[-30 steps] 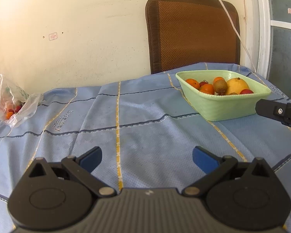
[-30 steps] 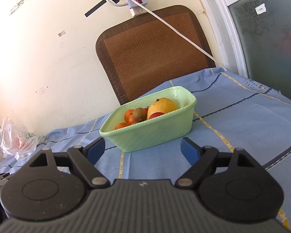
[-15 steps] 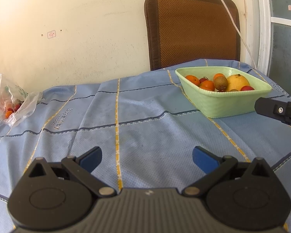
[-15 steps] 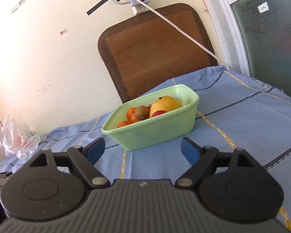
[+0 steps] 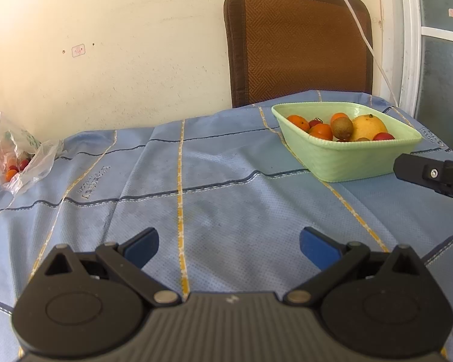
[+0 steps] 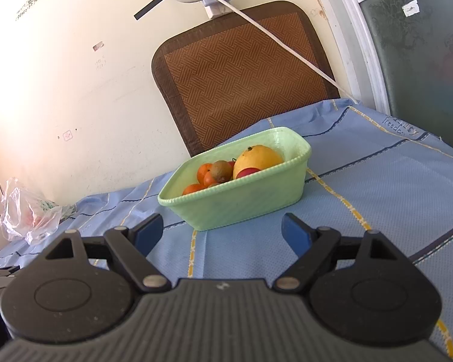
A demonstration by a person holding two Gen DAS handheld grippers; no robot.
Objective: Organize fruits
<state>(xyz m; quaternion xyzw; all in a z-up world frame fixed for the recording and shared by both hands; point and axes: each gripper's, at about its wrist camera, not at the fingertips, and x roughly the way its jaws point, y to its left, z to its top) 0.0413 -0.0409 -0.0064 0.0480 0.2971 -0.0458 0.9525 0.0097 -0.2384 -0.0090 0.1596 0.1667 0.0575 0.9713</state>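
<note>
A pale green basin (image 5: 341,160) (image 6: 241,205) sits on the blue tablecloth and holds a big yellow-orange fruit (image 5: 368,126) (image 6: 259,158), a brown kiwi (image 5: 342,127) (image 6: 221,171), small oranges (image 5: 321,131) (image 6: 204,172) and red fruits (image 5: 383,136) (image 6: 247,172). My left gripper (image 5: 228,242) is open and empty, low over the cloth, left of the basin. My right gripper (image 6: 223,232) is open and empty just in front of the basin; one of its fingers (image 5: 428,173) shows at the right edge of the left wrist view.
A clear plastic bag (image 5: 15,157) (image 6: 27,214) with small red and orange fruits lies at the table's far left by the wall. A brown woven chair back (image 5: 299,42) (image 6: 241,75) stands behind the table. A white cable (image 6: 287,48) hangs from a power strip.
Both grippers stay open. The basin sits slightly higher and nearer in the right wrist view; the left wrist view has shifted a little, with the basin now lower and farther right.
</note>
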